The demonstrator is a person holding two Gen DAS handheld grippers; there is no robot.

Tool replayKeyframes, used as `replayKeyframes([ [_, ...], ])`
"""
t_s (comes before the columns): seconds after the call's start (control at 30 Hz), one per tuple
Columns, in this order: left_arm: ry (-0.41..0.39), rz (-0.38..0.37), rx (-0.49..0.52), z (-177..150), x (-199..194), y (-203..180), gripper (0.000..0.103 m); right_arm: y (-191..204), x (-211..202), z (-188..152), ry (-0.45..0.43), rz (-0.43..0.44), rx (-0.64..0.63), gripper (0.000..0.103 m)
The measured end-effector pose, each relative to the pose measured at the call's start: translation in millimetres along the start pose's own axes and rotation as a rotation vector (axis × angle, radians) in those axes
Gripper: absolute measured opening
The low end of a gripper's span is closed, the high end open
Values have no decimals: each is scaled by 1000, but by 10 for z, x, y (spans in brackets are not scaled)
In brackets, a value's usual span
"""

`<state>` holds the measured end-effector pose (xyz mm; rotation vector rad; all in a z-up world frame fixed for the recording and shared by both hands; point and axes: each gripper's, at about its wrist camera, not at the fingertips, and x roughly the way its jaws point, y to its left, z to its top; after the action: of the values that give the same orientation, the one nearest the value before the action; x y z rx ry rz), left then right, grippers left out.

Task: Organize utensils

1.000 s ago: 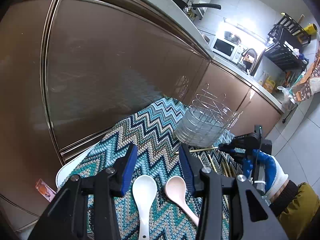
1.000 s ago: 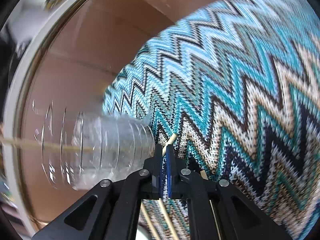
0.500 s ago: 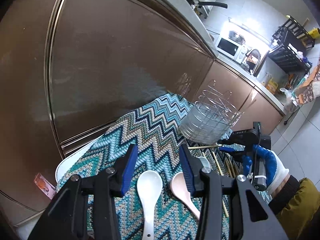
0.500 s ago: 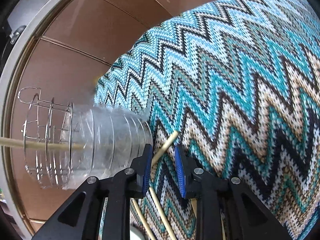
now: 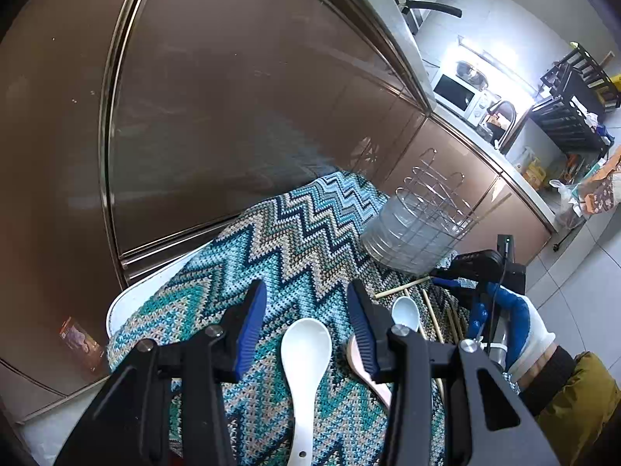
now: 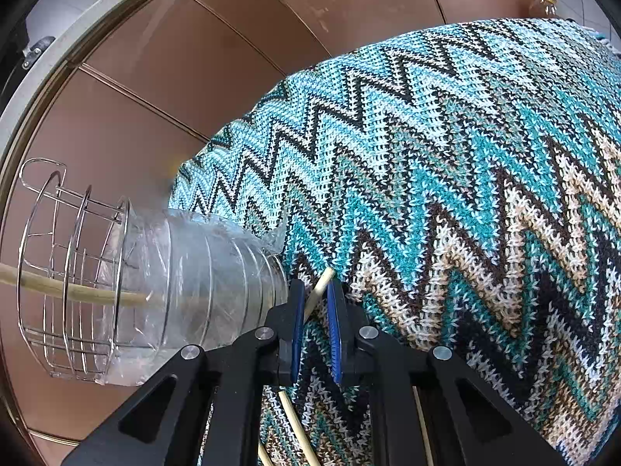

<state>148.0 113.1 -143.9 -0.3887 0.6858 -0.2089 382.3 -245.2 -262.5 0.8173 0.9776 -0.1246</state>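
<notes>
My left gripper (image 5: pixel 306 310) hangs open over the zigzag cloth (image 5: pixel 302 233). A white spoon (image 5: pixel 306 353) lies under the gap between its fingers, untouched. A pink spoon (image 5: pixel 355 357) is half hidden behind the right finger, and a small pale spoon (image 5: pixel 405 310) lies just past it. My right gripper (image 6: pixel 315 326), closing, has a loose chopstick (image 6: pixel 320 289) between its pads with a gap still showing. Beside it stands the wire holder (image 6: pixel 77 272) with a plastic liner and one chopstick (image 6: pixel 77 293) inside. More chopsticks (image 5: pixel 431 310) lie on the cloth.
Brown cabinet doors (image 5: pixel 233 116) rise right behind the table. The table's white edge (image 5: pixel 128 303) shows at the left under the cloth. A gloved hand (image 5: pixel 520 322) carries my right gripper (image 5: pixel 442 277) at the right. A counter with a microwave (image 5: pixel 458 93) stands far back.
My right gripper, shut on the chopstick a second ago, spread its jaws and now narrows them again around it. My left gripper sank slightly, bringing the white spoon between its fingers.
</notes>
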Motion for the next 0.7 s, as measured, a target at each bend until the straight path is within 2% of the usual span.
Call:
replayKeyframes([
  [0.1,2,5,-6,-1,-2,19,41,-88,-137,-37,-3,5,-10,11],
  [0.2,1,11,-6,-5,-8,26,41,-209,-238,-59,-2,46,13,8],
  [0.23,2,11,-6,-9,-7,29,41,-262,-266,-61,-5,73,33,6],
  [0.27,2,12,-6,-16,-4,33,41,-297,-297,-57,-6,90,43,0],
  [0.47,5,8,-5,-38,7,7,41,-487,-593,-2,-53,176,75,0],
  [0.53,6,3,-3,-42,14,-19,41,-517,-606,10,-20,204,85,0],
  [0.57,6,0,-3,-45,15,-32,41,-546,-589,1,6,220,109,4],
  [0.63,8,-2,3,-52,13,-57,41,-557,-539,-21,46,230,137,4],
  [0.7,10,-1,6,-54,8,-64,41,-547,-496,-45,60,219,155,15],
])
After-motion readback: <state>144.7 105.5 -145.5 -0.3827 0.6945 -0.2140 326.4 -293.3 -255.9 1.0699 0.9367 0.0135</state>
